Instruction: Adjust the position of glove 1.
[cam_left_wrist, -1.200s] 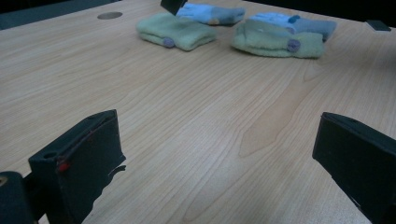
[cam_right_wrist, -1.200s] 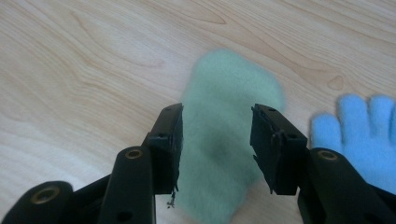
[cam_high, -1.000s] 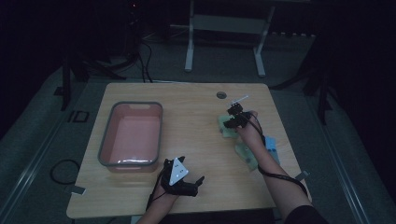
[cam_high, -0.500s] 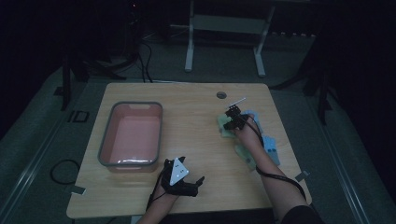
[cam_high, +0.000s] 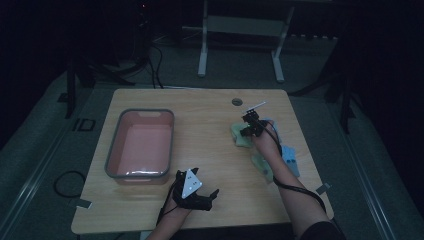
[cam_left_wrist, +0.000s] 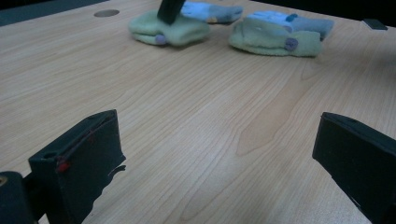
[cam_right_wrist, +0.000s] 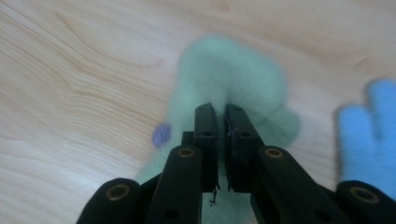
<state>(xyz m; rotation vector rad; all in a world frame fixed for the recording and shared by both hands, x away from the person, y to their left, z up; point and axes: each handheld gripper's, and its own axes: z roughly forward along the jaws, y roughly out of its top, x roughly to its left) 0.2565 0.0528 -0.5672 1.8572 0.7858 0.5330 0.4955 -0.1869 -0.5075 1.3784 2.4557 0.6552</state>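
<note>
R gripper (cam_right_wrist: 221, 116), jaws just closing to nearly shut, is pinching a fold of the green glove (cam_right_wrist: 233, 79) at table's far right w/ blue glove (cam_right_wrist: 369, 135) just beside, while L gripper (cam_high: 192, 192) is sitting wide open & empty near the front edge, well apart from it, so R hand is the nearer one.

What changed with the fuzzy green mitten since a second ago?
The right gripper has just been closing its jaws, and now they pinch a fold of the far green mitten on the table. The hand itself barely shifted. The left gripper stayed put, open over bare wood. The near green mitten, the blue mittens and the pink tub lie as before.
</note>
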